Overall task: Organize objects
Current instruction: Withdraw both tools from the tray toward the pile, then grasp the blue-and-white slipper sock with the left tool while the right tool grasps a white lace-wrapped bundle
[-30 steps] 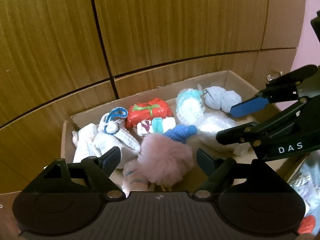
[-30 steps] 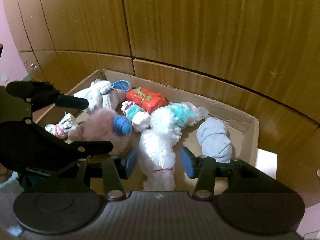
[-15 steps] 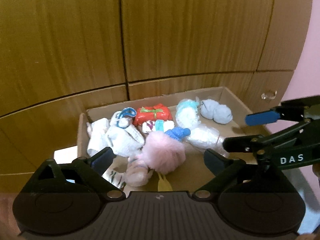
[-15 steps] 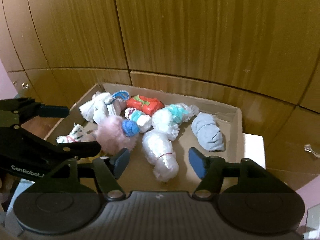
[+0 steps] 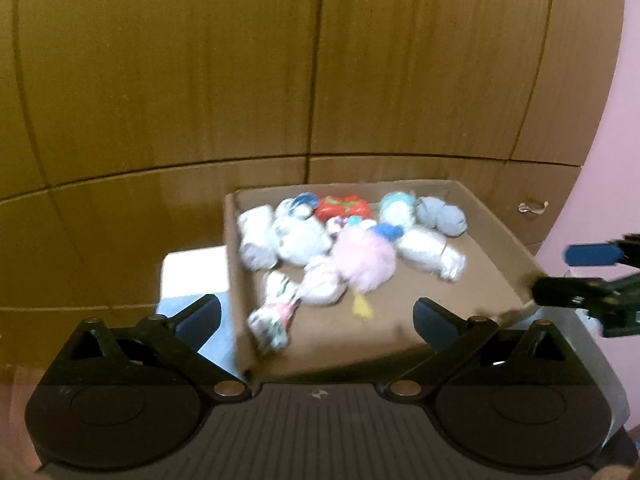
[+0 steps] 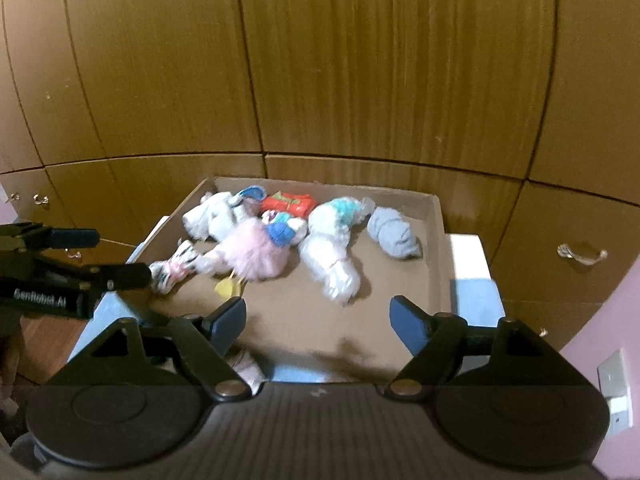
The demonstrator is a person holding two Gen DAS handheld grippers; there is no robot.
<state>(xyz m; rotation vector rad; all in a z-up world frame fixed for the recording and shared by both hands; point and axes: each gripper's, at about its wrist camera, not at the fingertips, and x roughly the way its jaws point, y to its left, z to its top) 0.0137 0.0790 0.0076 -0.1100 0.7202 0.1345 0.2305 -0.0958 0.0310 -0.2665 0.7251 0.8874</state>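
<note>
Both grippers, left (image 5: 316, 316) and right (image 6: 318, 320), hang wide-jawed and empty, having just been opening, near the box (image 6: 436, 240), its toys (image 6: 256, 248) bunched far-left, seemingly sorted.

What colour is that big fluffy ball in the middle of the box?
Pale pink. The fluffy ball has a blue knitted cap against it; the right wrist view shows it best.

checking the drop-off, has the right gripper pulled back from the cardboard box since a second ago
Yes. The right gripper, jaws just opening and empty, has backed away from the cardboard box, which looks smaller against the wooden cabinets.
</note>
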